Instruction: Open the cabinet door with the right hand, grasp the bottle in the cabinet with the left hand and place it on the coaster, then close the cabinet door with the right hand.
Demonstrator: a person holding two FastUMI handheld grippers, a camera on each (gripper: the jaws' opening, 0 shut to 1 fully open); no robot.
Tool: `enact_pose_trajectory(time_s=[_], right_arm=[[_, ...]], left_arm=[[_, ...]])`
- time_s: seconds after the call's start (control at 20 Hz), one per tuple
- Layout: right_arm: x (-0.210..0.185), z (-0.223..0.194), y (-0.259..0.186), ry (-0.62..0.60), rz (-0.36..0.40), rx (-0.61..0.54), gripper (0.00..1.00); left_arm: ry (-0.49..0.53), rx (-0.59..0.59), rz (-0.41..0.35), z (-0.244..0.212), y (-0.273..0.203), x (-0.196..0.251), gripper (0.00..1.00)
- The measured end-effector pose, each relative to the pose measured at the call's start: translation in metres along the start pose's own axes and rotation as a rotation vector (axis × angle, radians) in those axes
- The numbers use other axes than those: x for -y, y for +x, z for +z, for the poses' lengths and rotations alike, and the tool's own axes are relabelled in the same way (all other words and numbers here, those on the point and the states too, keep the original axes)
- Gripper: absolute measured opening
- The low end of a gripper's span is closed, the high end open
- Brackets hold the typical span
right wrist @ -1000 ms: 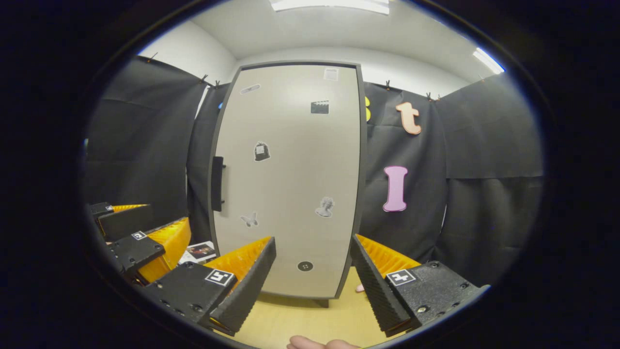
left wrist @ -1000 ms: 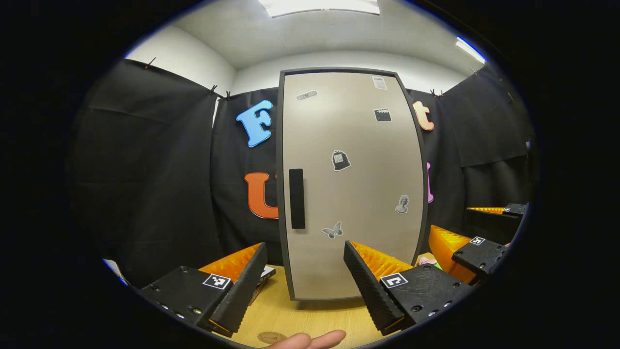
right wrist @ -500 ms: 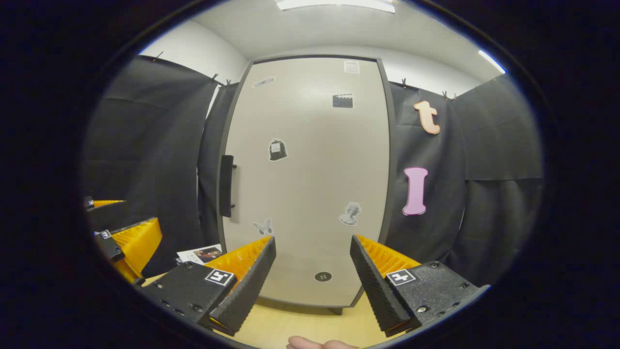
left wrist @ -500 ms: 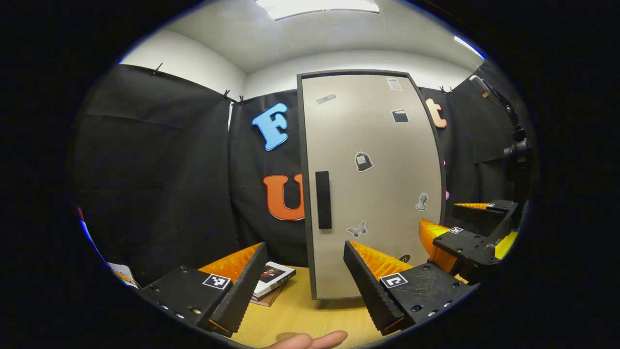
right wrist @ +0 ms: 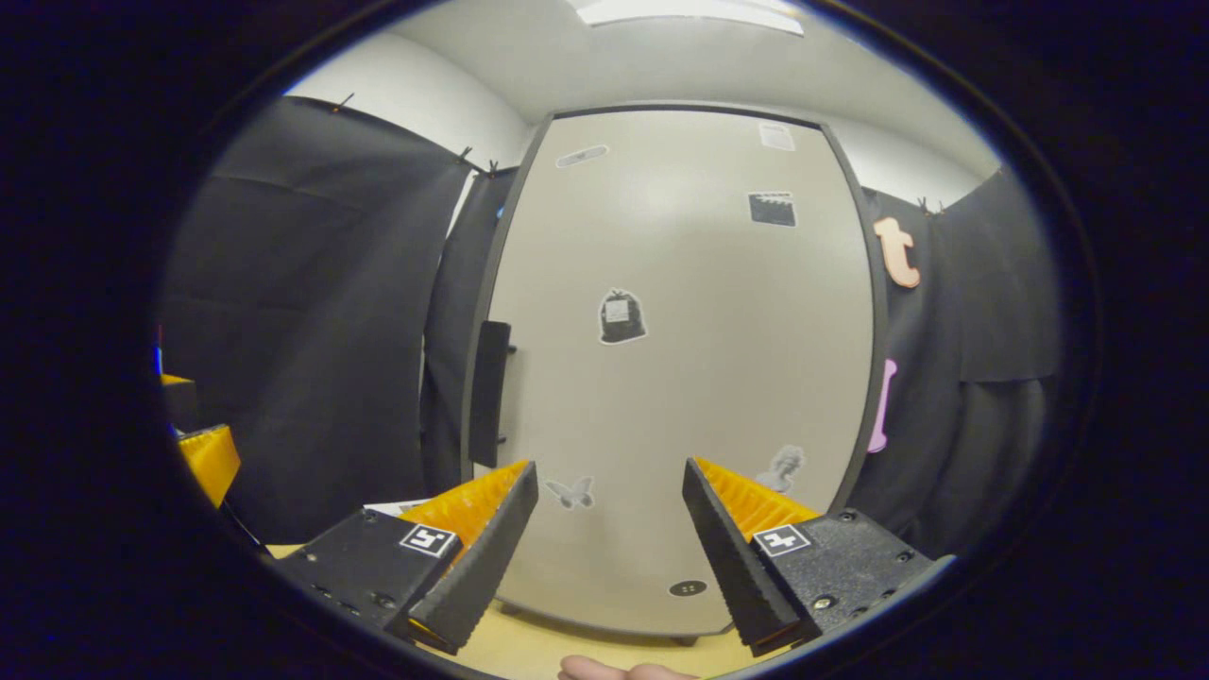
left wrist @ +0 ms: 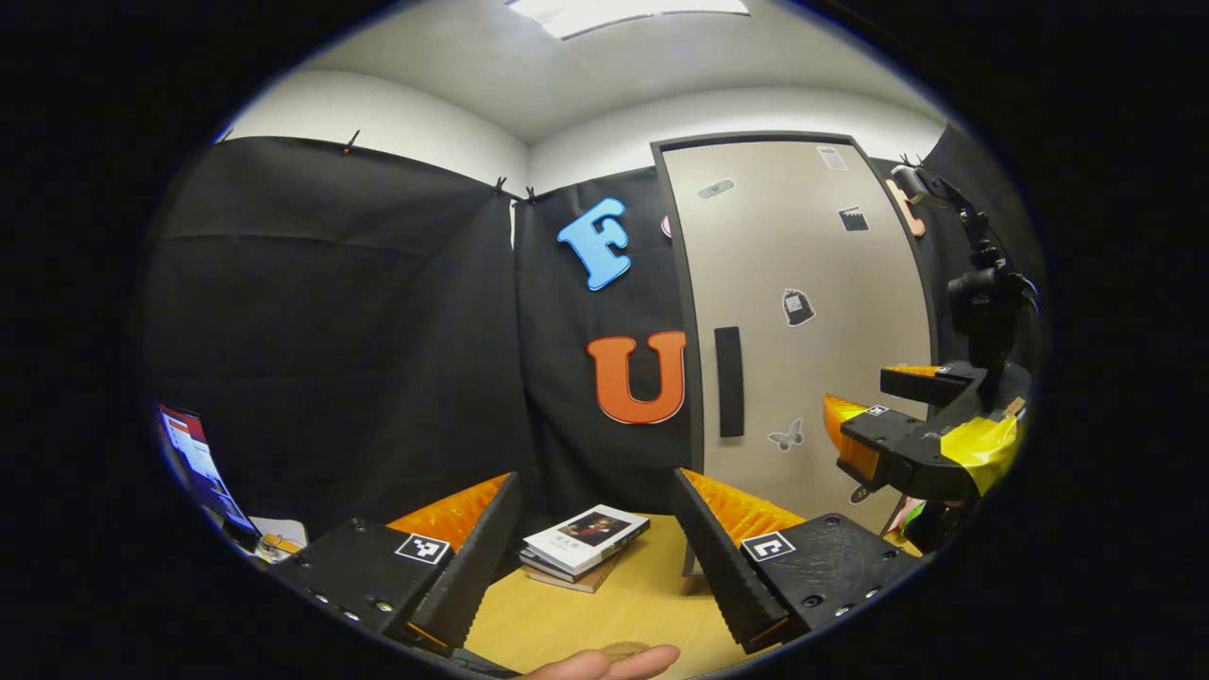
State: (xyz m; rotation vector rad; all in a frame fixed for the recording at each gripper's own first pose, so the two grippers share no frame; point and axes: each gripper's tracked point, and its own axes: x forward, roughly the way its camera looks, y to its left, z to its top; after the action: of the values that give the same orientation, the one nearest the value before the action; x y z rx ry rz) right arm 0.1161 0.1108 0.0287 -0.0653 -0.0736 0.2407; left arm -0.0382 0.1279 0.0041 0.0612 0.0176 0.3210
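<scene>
The tall beige cabinet door (left wrist: pixel 812 312) is shut, with a dark vertical handle (left wrist: pixel 728 381) near its left edge, so the bottle behind it is hidden. My left gripper (left wrist: pixel 595 548) is open and holds nothing, low over the wooden table, left of the cabinet. A round brown coaster (left wrist: pixel 628 649) lies just in front of it, beside a thumb (left wrist: pixel 604 663). My right gripper (right wrist: pixel 609 557) is open and faces the door (right wrist: pixel 680 359) from close by, with the handle (right wrist: pixel 489 392) to its upper left. It also shows as the right gripper (left wrist: pixel 874 430) before the door.
A small stack of books (left wrist: pixel 586 543) lies on the table (left wrist: pixel 652 595) left of the cabinet's foot. A screen (left wrist: pixel 189 453) leans at the far left. A dark camera on a stand (left wrist: pixel 982 302) rises at the right.
The left gripper has swung to the left, so the cabinet has slid to the right in its view and the books have come into sight. The right gripper has moved closer to the door.
</scene>
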Motion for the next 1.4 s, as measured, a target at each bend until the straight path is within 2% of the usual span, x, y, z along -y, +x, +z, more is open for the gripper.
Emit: enact_pose_trajectory(time_s=[0.2, 0.6, 0.95, 1.05, 1.15, 1.25, 1.3, 1.4], right_arm=[[-0.035, 0.006, 0.023, -0.038, 0.084, 0.026, 0.99], [-0.087, 0.016, 0.068, -0.07, 0.176, 0.083, 0.99], [-0.096, 0.012, 0.105, -0.06, 0.167, 0.07, 1.0], [-0.105, 0.012, 0.107, -0.053, 0.203, 0.067, 0.99], [-0.103, 0.009, 0.109, -0.084, 0.171, 0.054, 0.99], [-0.095, 0.006, 0.114, -0.102, 0.117, 0.041, 0.75], [-0.096, 0.006, 0.115, -0.099, 0.119, 0.037, 0.52], [-0.095, 0.005, 0.113, -0.085, 0.134, 0.026, 0.4]], left_arm=[[0.003, -0.014, 0.092, -0.003, -0.007, -0.034, 0.96], [0.015, -0.047, 0.279, -0.013, -0.047, -0.103, 0.96], [0.025, -0.094, 0.427, -0.025, -0.096, -0.157, 0.96], [0.012, -0.113, 0.466, -0.032, -0.106, -0.171, 0.96], [-0.008, -0.127, 0.494, -0.038, -0.115, -0.18, 0.96], [-0.027, -0.143, 0.504, -0.043, -0.121, -0.185, 1.0], [-0.032, -0.143, 0.508, -0.045, -0.124, -0.188, 0.96], [-0.043, -0.139, 0.506, -0.045, -0.126, -0.19, 0.96]])
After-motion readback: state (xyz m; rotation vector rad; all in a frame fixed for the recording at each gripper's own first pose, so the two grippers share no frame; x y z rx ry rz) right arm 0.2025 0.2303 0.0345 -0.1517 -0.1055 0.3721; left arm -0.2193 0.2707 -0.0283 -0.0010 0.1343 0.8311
